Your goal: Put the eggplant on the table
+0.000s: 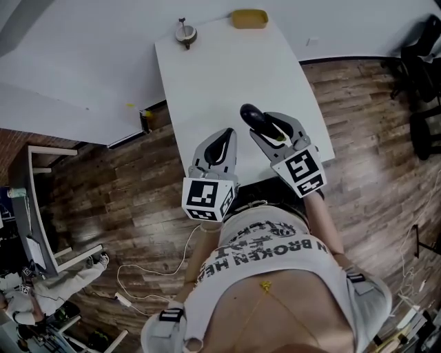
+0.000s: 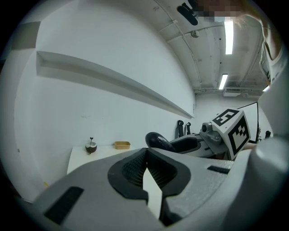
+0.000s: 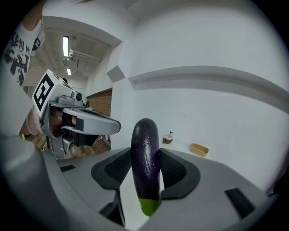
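Right gripper [image 1: 270, 131] is clamped on the eggplant [image 1: 252, 115], and from the head view the dark tip pokes out ahead of the jaws over the white table [image 1: 220, 76]. Just beside it, on its left, hangs the left gripper [image 1: 222, 141]. The near edge of the table runs right under both tools, and the side edge lies close on the right gripper's outer side. My call: carry the eggplant further ahead and inward before letting go. There's plenty of bare top ahead; a yellow tray [image 1: 249, 18] and a small round cup [image 1: 185, 32] sit well ahead at the far end.

Over to the left gripper view: the jaws meet at the tips, with nothing between them. The eggplant [image 2: 156, 140] shows ahead and to their right, in the right gripper [image 2: 192, 145], with the tray [image 2: 122, 145] and cup [image 2: 91, 146] far ahead.

Right gripper view now: the pads press both flanks of the eggplant [image 3: 145, 158], which runs lengthwise, green stem end nearest the camera. It's round and glossy, so I'd judge it may roll. Lower it until it rests along the top, then ease the jaws apart. The left gripper [image 3: 86, 124] sits off to the left, clear of the drop spot.
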{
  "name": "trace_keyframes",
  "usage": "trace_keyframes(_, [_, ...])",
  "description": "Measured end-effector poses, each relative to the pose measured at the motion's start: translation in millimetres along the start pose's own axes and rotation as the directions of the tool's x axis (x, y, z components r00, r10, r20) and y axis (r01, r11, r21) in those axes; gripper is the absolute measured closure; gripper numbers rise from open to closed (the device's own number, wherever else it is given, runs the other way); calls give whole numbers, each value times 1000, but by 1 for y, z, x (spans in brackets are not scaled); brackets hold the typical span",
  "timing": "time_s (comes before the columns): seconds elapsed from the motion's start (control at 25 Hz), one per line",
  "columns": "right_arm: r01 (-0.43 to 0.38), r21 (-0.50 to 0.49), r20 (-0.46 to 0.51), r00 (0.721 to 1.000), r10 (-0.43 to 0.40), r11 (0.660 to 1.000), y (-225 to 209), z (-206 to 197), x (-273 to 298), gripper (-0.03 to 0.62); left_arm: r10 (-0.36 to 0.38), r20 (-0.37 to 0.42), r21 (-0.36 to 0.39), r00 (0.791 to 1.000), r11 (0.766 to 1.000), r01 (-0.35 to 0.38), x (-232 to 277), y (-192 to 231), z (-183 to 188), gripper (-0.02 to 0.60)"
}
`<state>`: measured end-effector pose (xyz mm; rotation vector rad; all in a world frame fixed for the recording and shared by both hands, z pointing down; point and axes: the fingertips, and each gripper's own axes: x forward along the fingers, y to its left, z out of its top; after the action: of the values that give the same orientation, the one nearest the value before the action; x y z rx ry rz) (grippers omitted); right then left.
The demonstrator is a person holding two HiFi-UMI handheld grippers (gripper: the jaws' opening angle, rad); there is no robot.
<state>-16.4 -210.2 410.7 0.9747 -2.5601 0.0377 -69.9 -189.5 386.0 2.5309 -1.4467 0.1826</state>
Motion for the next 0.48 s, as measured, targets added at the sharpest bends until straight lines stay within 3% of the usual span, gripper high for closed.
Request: trace_keyframes(0.48, [-24, 18, -63, 998, 25, 1000, -4, -20, -4, 398, -1, -11, -20, 1000, 1000, 1, 2, -9, -6, 575])
